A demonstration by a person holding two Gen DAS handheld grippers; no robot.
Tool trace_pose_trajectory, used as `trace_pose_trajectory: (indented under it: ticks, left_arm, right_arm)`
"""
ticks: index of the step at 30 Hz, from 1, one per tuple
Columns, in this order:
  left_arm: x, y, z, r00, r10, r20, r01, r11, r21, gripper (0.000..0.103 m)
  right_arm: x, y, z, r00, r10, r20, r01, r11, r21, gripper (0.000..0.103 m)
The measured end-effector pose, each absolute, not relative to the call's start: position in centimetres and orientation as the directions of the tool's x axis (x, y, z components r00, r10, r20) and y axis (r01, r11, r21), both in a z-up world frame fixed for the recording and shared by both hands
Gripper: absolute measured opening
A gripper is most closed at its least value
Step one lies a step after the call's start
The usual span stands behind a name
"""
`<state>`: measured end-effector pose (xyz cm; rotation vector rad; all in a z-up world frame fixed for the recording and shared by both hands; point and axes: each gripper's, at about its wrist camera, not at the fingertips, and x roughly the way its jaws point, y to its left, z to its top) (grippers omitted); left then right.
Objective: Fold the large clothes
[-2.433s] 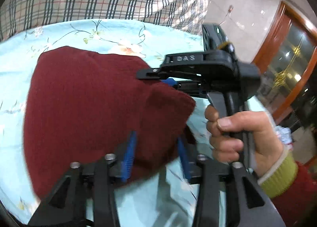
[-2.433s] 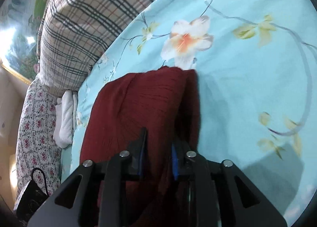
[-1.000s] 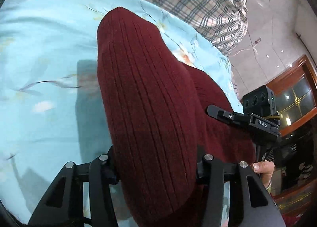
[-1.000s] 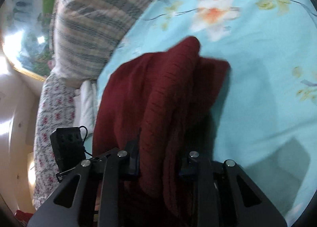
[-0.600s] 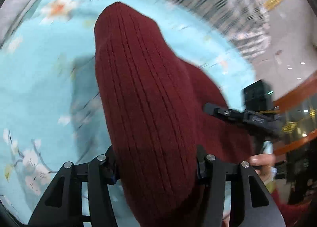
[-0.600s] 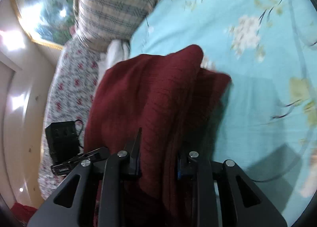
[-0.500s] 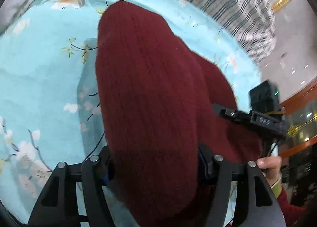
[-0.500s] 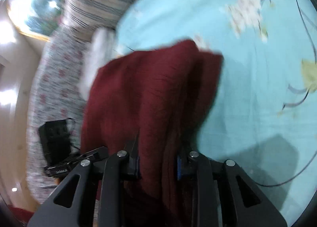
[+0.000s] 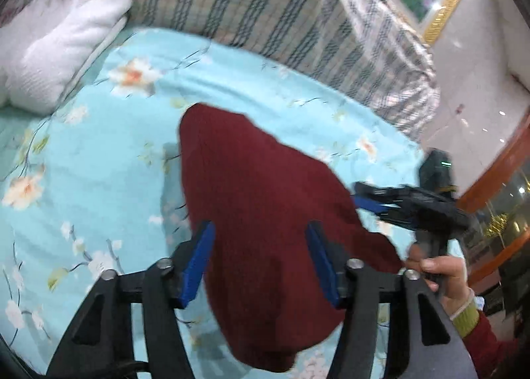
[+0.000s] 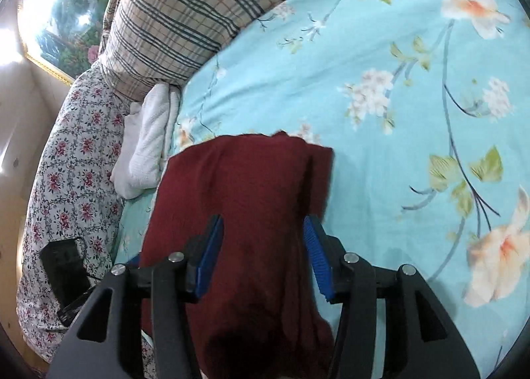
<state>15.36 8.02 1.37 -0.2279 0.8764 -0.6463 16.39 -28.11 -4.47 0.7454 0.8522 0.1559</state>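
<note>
Light blue bedsheet (image 9: 99, 160) with flowers covers the bed, and a plaid quilt (image 9: 265, 8) and a white towel (image 9: 56, 54) lie at its far side. On the sheet lies the dark red sweater (image 9: 258, 213), folded into a thick bundle, near the middle of the bed. The left gripper (image 9: 261, 260) has just been closing a little, but its blue pads (image 9: 198, 260) stand apart on both sides of the bundle and I see a small gap to the knit, so it does not clamp. The right gripper (image 10: 263, 256) has just been opening; its pads (image 10: 316, 256) are also apart, with the sweater's edge between them and not pressed. The step seems to be the release of the folded sweater onto the bed. To do it well, I think both claws should open fully before they pull back, and pull back straight along the fingers, so the pads do not drag the top layer. The right side (image 10: 318, 167) shows loose layers that could slip open.
</note>
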Motion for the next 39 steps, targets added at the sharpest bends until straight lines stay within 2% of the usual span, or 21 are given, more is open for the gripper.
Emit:
trace_pose_trajectory:
  ticks: [2,3,4,6,8,9,11,14,16,20,24,27,29,30,31,32,35,39]
  left_arm:
    - [15.3,7.0,1.3,0.437,-0.634,-0.639,0.472,0.766,-0.437,0.037]
    - [15.1,6.7,1.0,0.423,-0.634,-0.647,0.489,0.761,-0.427,0.034]
    - [14.9,6.2,0.8,0.420,-0.629,-0.654,0.497,0.762,-0.414,0.034]
    - [14.8,5.1,0.6,0.402,-0.631,-0.664,0.529,0.752,-0.394,0.034]
    - [15.2,3.9,0.3,0.386,-0.629,-0.675,0.544,0.746,-0.385,0.033]
    - [15.3,3.6,-0.2,0.369,-0.629,-0.684,0.548,0.742,-0.386,0.032]
    - [15.2,2.6,-1.9,0.341,-0.612,-0.714,0.553,0.745,-0.374,0.027]
    - [14.8,1.2,-3.1,0.376,-0.564,-0.735,0.565,0.769,-0.301,0.027]
    - [14.8,1.6,-2.3,0.368,-0.568,-0.736,0.556,0.769,-0.316,0.028]
    - [16.0,3.0,1.2,0.392,-0.605,-0.693,0.559,0.755,-0.343,0.030]
    - [21.4,2.6,2.6,0.444,-0.562,-0.698,0.520,0.796,-0.309,0.031]
    - [26.2,1.4,0.7,0.438,-0.492,-0.752,0.462,0.841,-0.281,0.029]
    - [28.9,0.6,-2.2,0.386,-0.450,-0.805,0.430,0.860,-0.274,0.026]
    - [29.7,0.2,-3.8,0.355,-0.435,-0.827,0.427,0.863,-0.270,0.024]
    - [29.8,0.2,-4.8,0.352,-0.434,-0.829,0.440,0.859,-0.262,0.024]
    - [29.5,0.1,-5.1,0.370,-0.434,-0.822,0.455,0.856,-0.247,0.024]
    - [29.2,0.5,-5.1,0.379,-0.436,-0.816,0.447,0.859,-0.251,0.024]
    - [27.8,1.3,-3.6,0.397,-0.440,-0.806,0.442,0.861,-0.253,0.023]
  right_arm:
    - [17.3,-27.6,-5.1,0.639,0.402,-0.656,0.177,0.753,0.634,0.051]
    - [18.0,-27.2,-5.8,0.614,0.395,-0.683,0.198,0.761,0.618,0.043]
    - [18.5,-27.0,-6.3,0.600,0.402,-0.692,0.203,0.760,0.617,0.026]
    - [18.8,-26.6,-6.2,0.605,0.386,-0.697,0.203,0.771,0.603,0.020]
    - [18.2,-26.5,-4.7,0.649,0.368,-0.666,0.173,0.780,0.601,0.016]
    - [17.6,-26.6,-3.7,0.679,0.347,-0.648,0.158,0.792,0.589,0.010]
    - [17.3,-26.8,-3.5,0.679,0.312,-0.664,0.172,0.812,0.557,0.010]
    - [17.9,-27.2,-6.3,0.608,0.312,-0.730,0.226,0.813,0.536,0.014]
    - [17.7,-27.2,-7.0,0.595,0.307,-0.743,0.250,0.808,0.534,0.022]
    - [15.6,-27.3,-3.6,0.674,0.221,-0.705,0.259,0.823,0.505,0.023]
    - [14.2,-24.6,0.1,0.736,0.321,-0.596,0.104,0.816,0.568,0.023]
    - [15.1,-21.9,-0.9,0.685,0.392,-0.614,0.049,0.816,0.576,0.022]
    - [15.6,-21.3,-2.7,0.654,0.380,-0.654,0.078,0.826,0.558,0.022]
    - [15.8,-21.3,-3.8,0.634,0.368,-0.681,0.105,0.830,0.547,0.022]
    - [16.0,-21.5,-5.4,0.609,0.353,-0.710,0.142,0.833,0.535,0.014]
    - [15.9,-21.8,-6.5,0.599,0.345,-0.722,0.163,0.831,0.532,0.011]
    - [15.4,-23.7,-8.7,0.631,0.385,-0.673,0.184,0.769,0.612,0.005]
    - [15.2,-23.6,-8.6,0.635,0.392,-0.666,0.193,0.754,0.627,0.004]
